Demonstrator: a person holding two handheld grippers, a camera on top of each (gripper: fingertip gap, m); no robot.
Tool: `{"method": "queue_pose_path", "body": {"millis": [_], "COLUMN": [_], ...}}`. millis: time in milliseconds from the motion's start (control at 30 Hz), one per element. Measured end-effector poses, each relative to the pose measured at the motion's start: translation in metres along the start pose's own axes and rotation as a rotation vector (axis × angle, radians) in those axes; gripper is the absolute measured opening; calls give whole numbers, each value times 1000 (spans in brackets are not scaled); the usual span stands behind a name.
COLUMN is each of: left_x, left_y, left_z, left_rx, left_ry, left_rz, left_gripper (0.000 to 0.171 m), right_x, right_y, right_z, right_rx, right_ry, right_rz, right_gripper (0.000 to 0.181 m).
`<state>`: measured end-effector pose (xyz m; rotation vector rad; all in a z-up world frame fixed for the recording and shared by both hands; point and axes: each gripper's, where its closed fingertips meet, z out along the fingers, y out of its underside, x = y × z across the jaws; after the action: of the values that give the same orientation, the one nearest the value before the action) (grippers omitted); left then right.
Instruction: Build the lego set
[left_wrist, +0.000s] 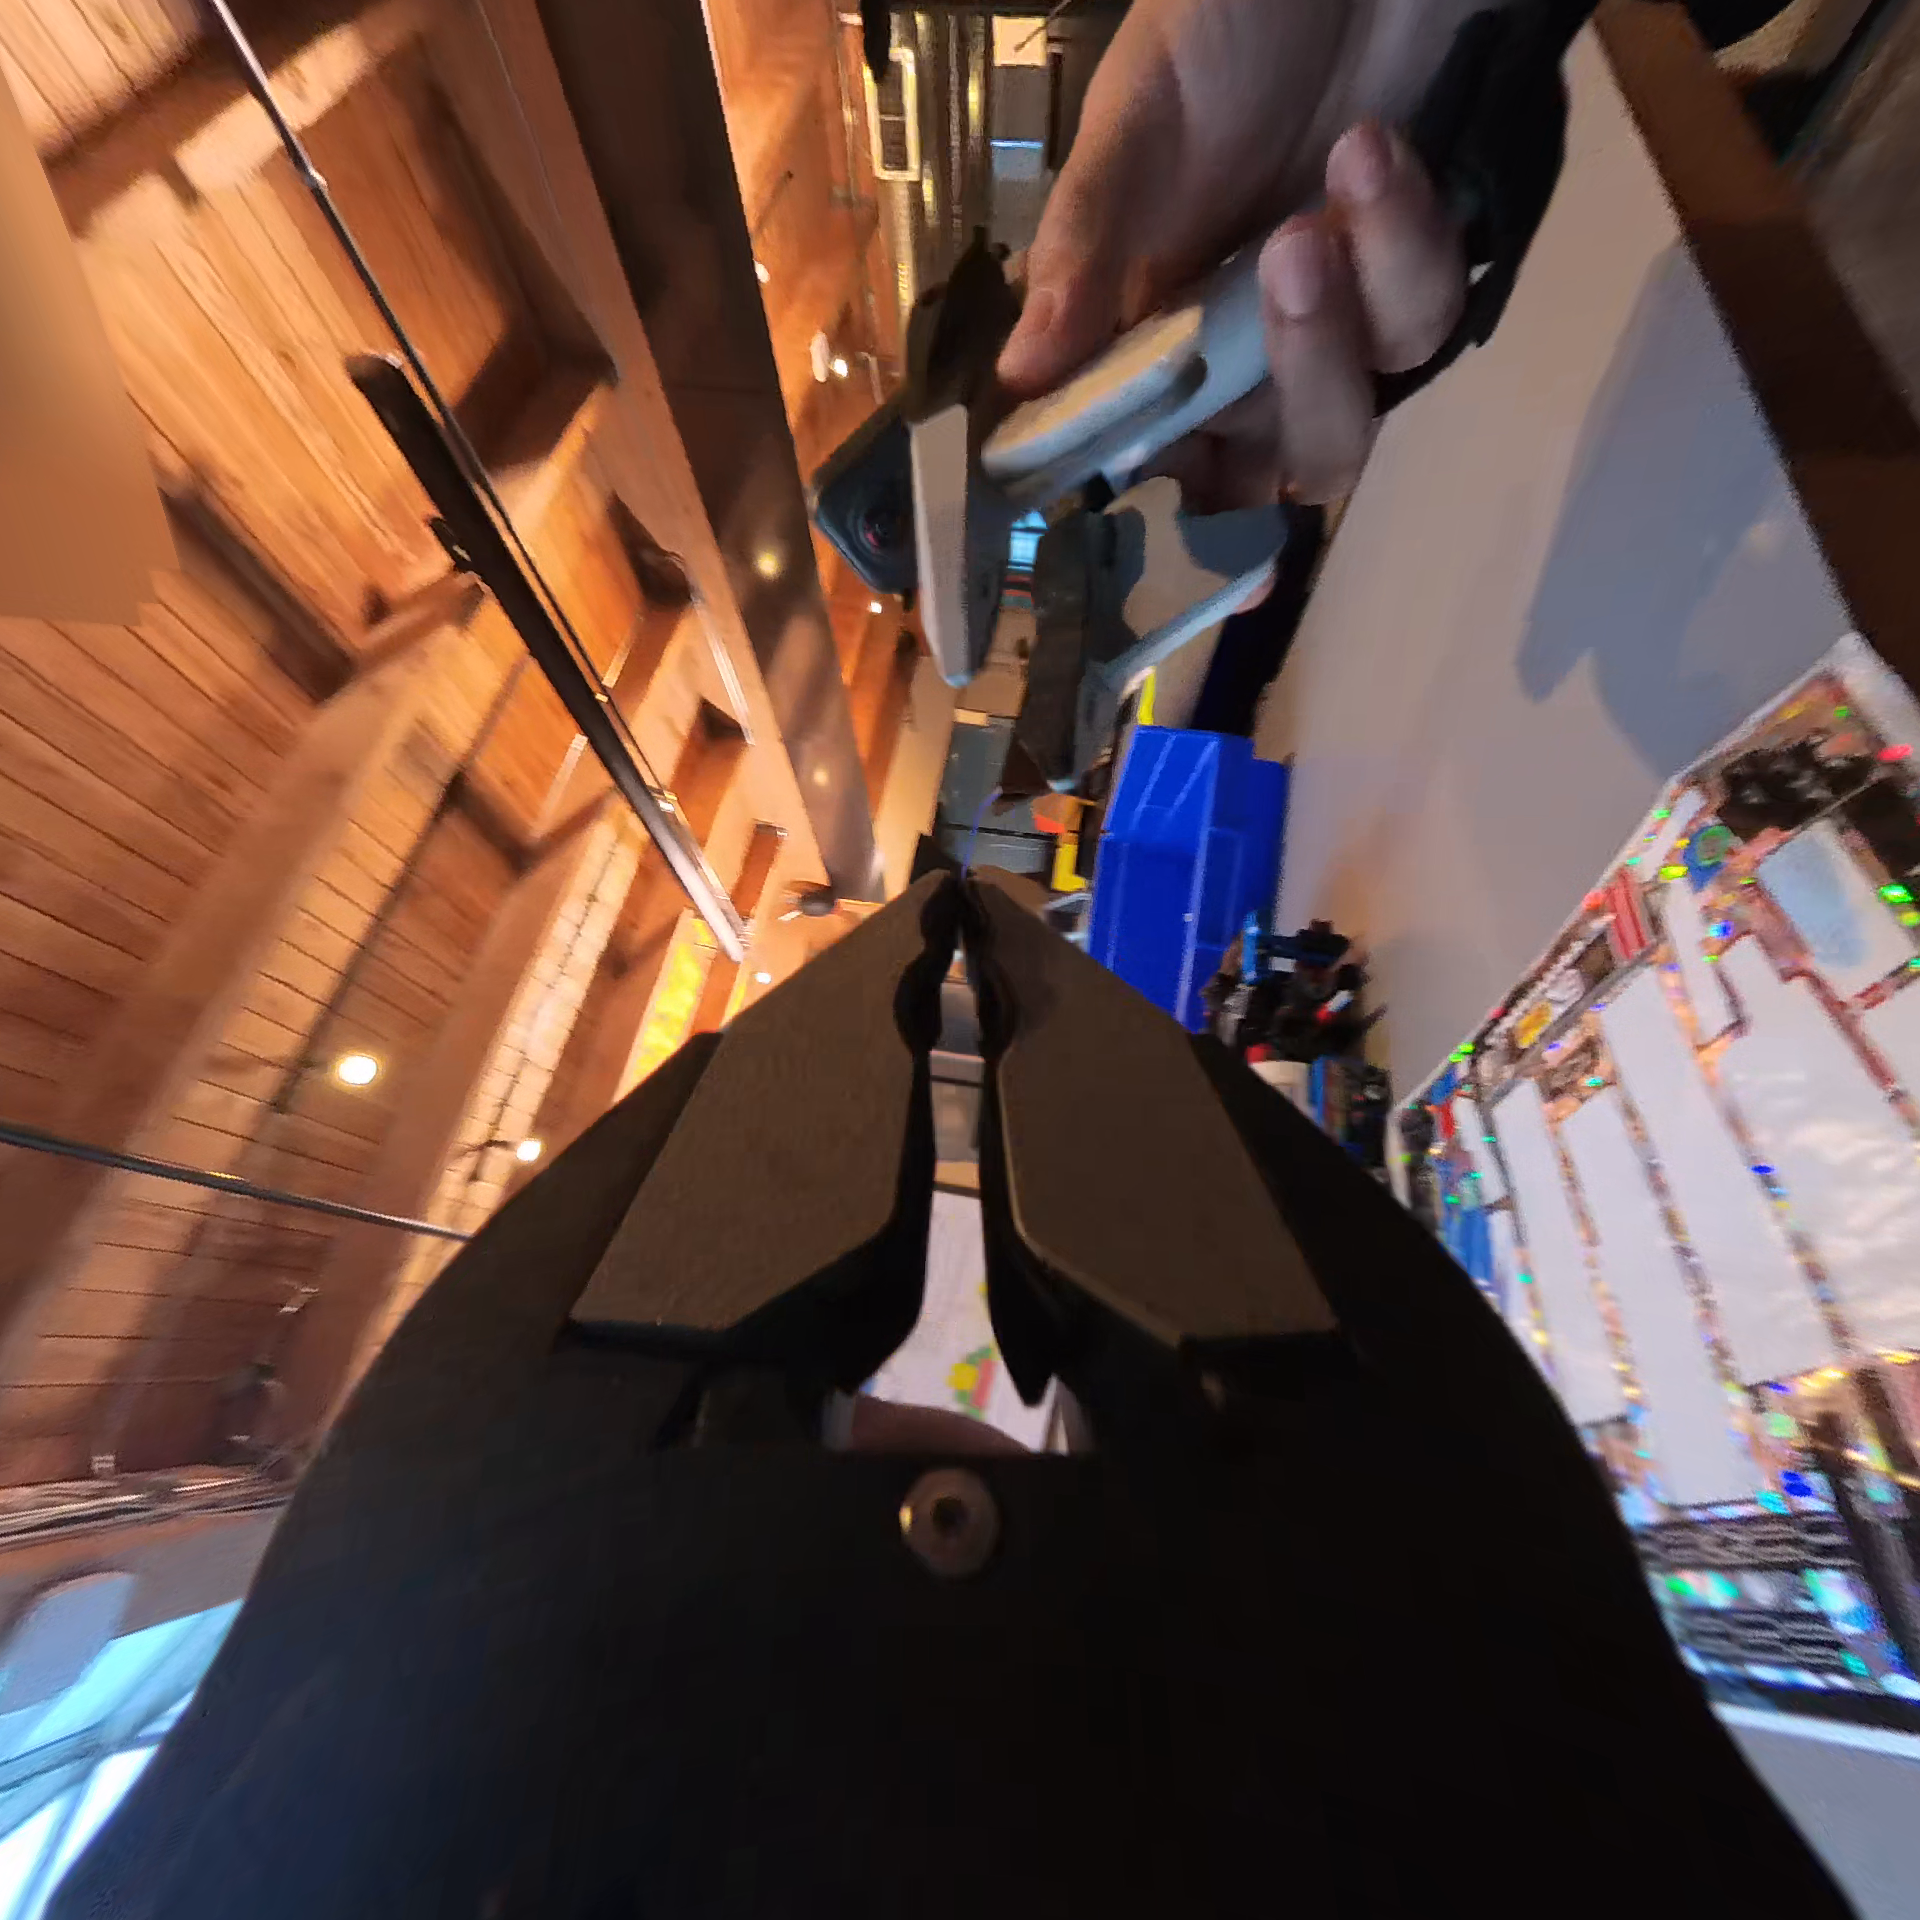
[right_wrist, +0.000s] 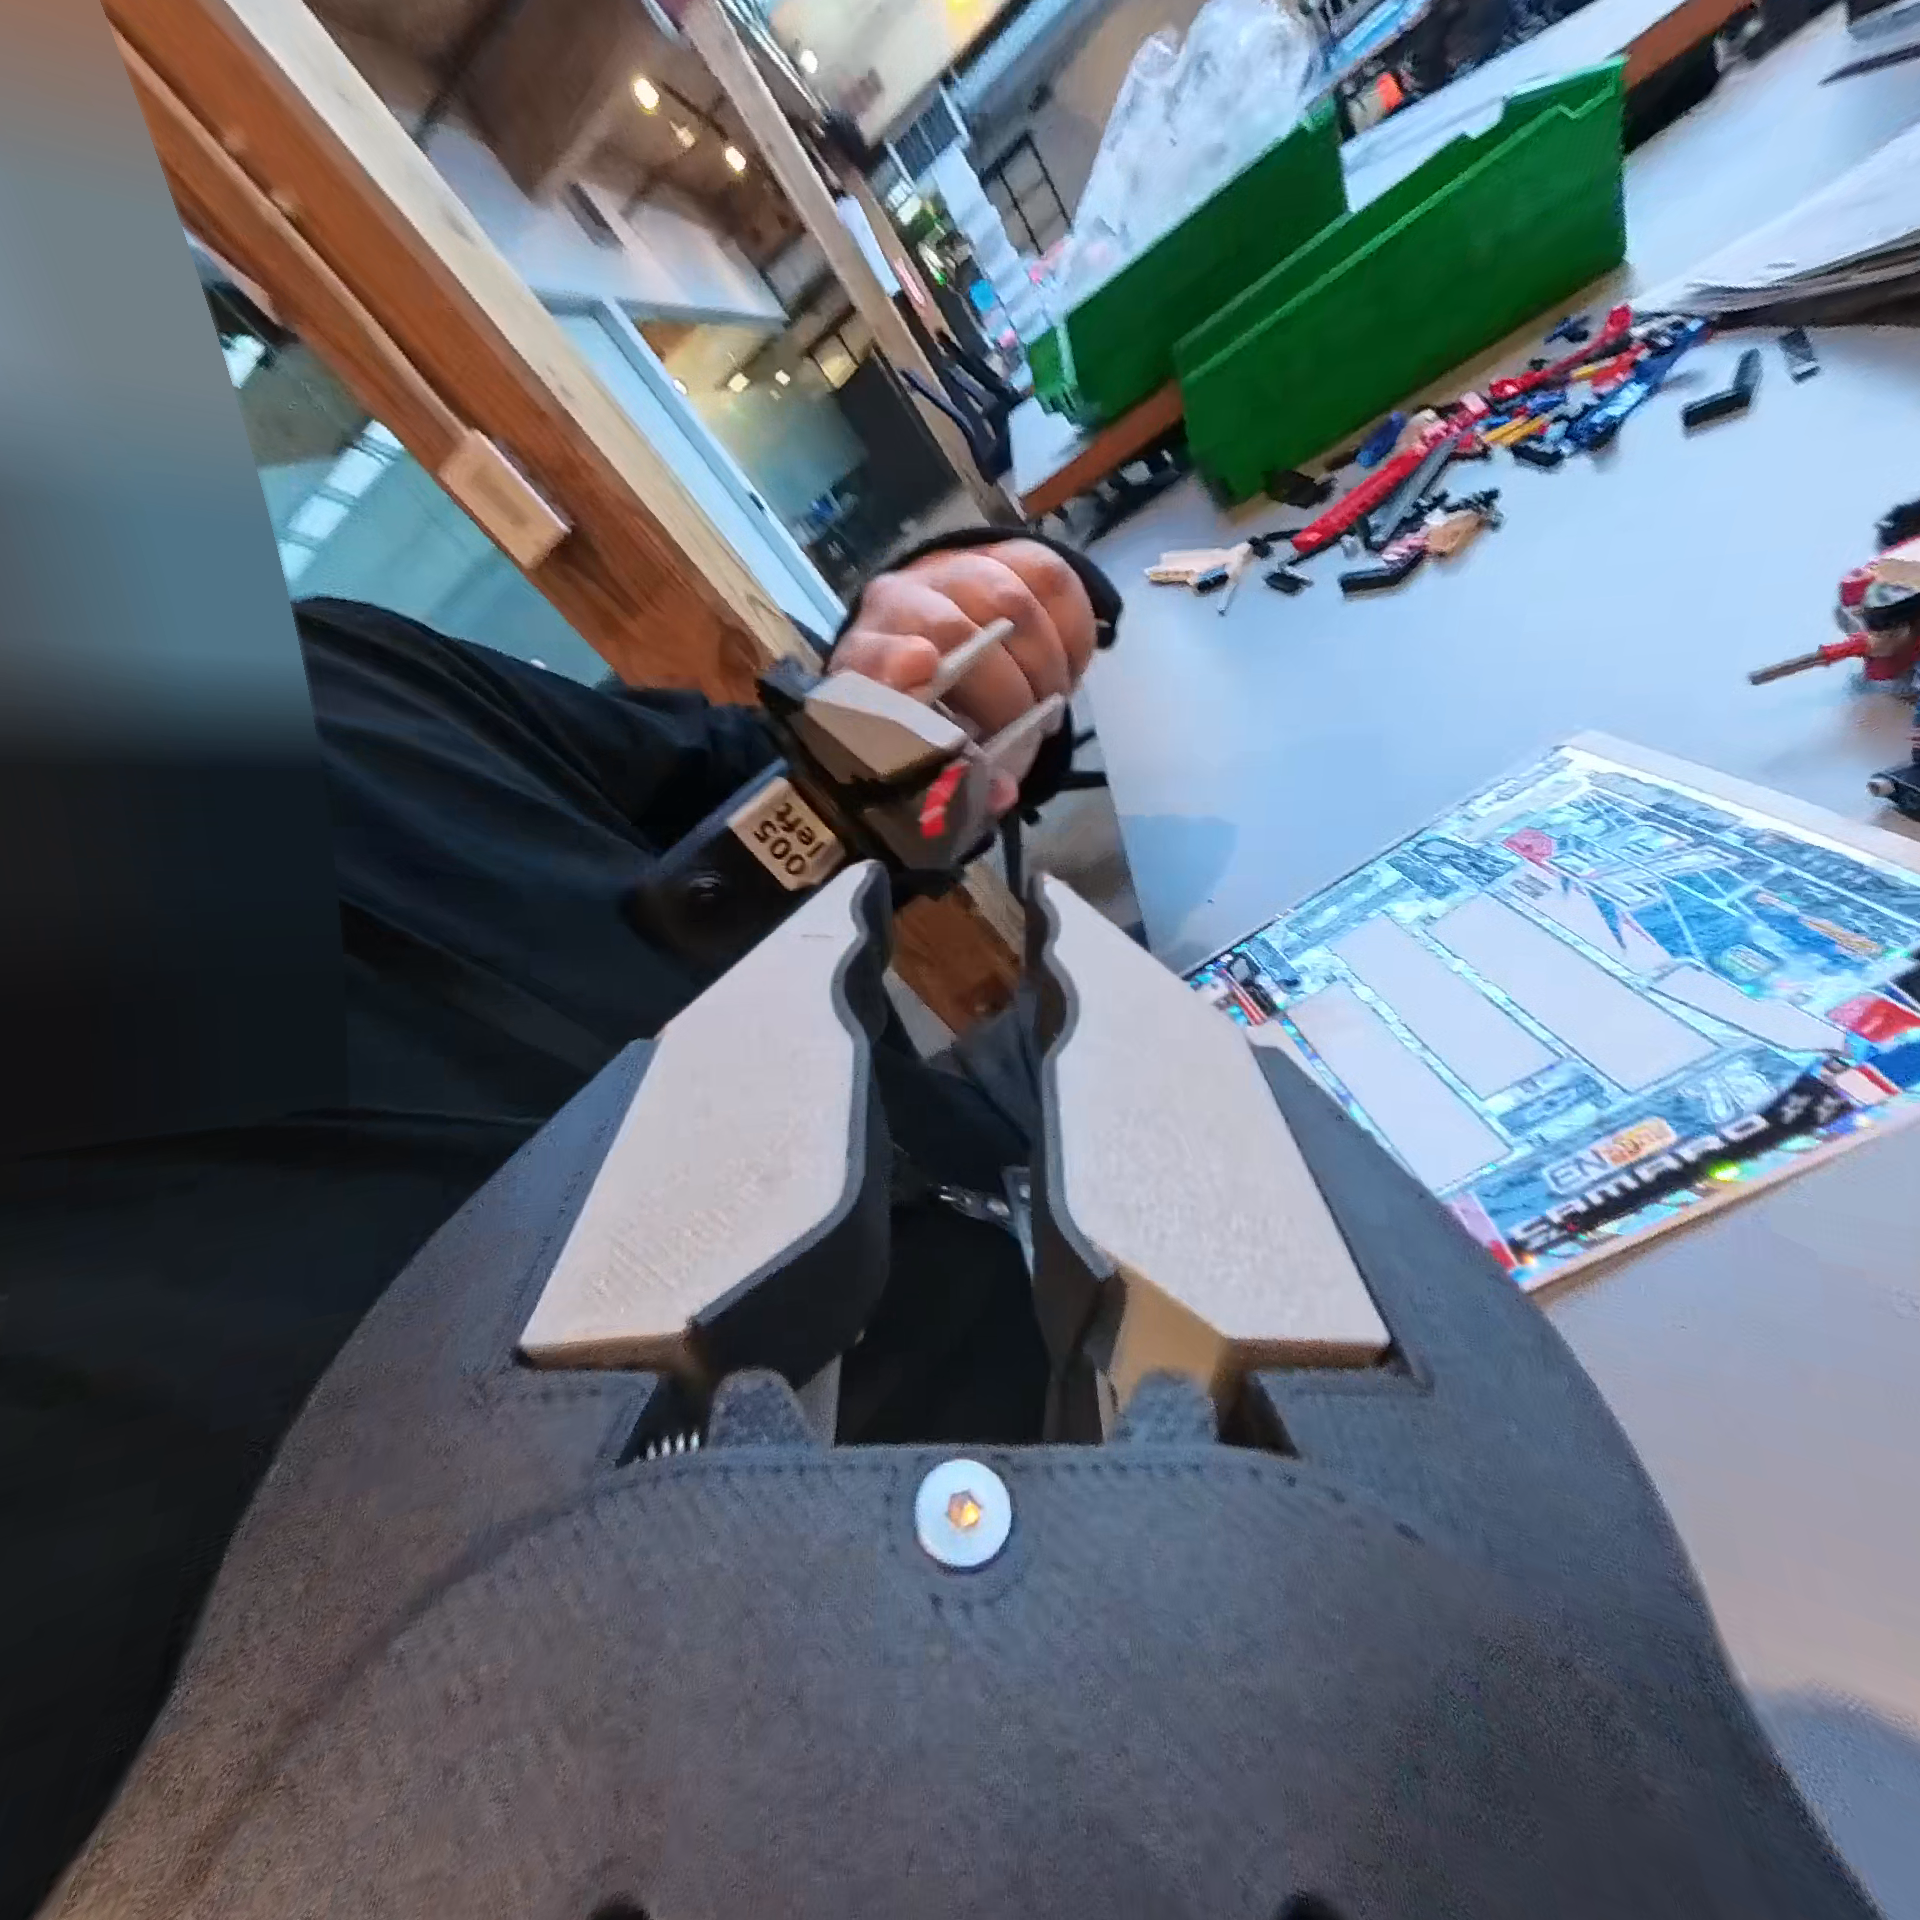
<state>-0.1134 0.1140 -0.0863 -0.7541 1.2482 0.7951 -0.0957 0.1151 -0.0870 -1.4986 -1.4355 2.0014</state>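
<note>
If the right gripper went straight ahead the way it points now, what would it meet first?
Probably the left gripper held in the person's hand; it sits just beyond the right gripper, though depth is unclear.

There are two grippers: the left gripper (left_wrist: 961, 899), with its tips together, and the right gripper (right_wrist: 951, 904), with a gap between its tips. There are two hands: one hand (left_wrist: 1226, 239) at 1 o'clock in the left wrist view, and one hand (right_wrist: 961, 634) near the middle of the right wrist view. There is one shiny sticker sheet (right_wrist: 1579, 997) at 3 o'clock. There are two green bins (right_wrist: 1392, 301) at 1 o'clock. There is one blue bin (left_wrist: 1184, 862) near the middle of the left wrist view. There is one pile of loose lego pieces (right_wrist: 1455, 457) at 2 o'clock, too many to count. One half-built model (right_wrist: 1881, 634) sits at 3 o'clock.
</note>
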Motion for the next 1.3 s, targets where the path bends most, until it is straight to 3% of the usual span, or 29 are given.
{"method": "queue_pose_path", "body": {"millis": [100, 400, 567, 633, 800, 933, 1067, 1167, 1300], "left_x": [-7, -3, -5, -5, 8, 11, 16, 20, 25], "left_y": [-2, 4, 23, 42, 99, 133, 152, 158, 164], "left_z": [-2, -6, -10, -14, -30, -33, -41, -46, -48], "left_rx": [4, -31, -86, -141, -277, -340, -382, -388, -397], "left_ry": [-55, -71, -93, -107, -124, -145, -149, -144, -140], "left_rz": [42, 61, -12, -92, -271, -362, -403, -392, -421], "left_gripper": [0, 0, 0, 0, 0, 0, 0, 0, 0], "right_x": [-1, -5, 21, 42, 89, 116, 139, 151, 150], "right_y": [5, -2, 7, 19, 65, 59, 63, 78, 83], "right_z": [10, 25, 25, 21, 27, 59, 72, 57, 31], "right_rx": [-37, 32, -34, -105, -468, -555, -681, -788, -789], "right_ry": [6, -68, 86, 211, 474, 552, 599, 639, 686], "right_rz": [-3, 69, -18, -86, -334, -455, -514, -510, -514], "right_gripper": [22, 20, 22, 27, 33, 22, 5, 4, 0]}}
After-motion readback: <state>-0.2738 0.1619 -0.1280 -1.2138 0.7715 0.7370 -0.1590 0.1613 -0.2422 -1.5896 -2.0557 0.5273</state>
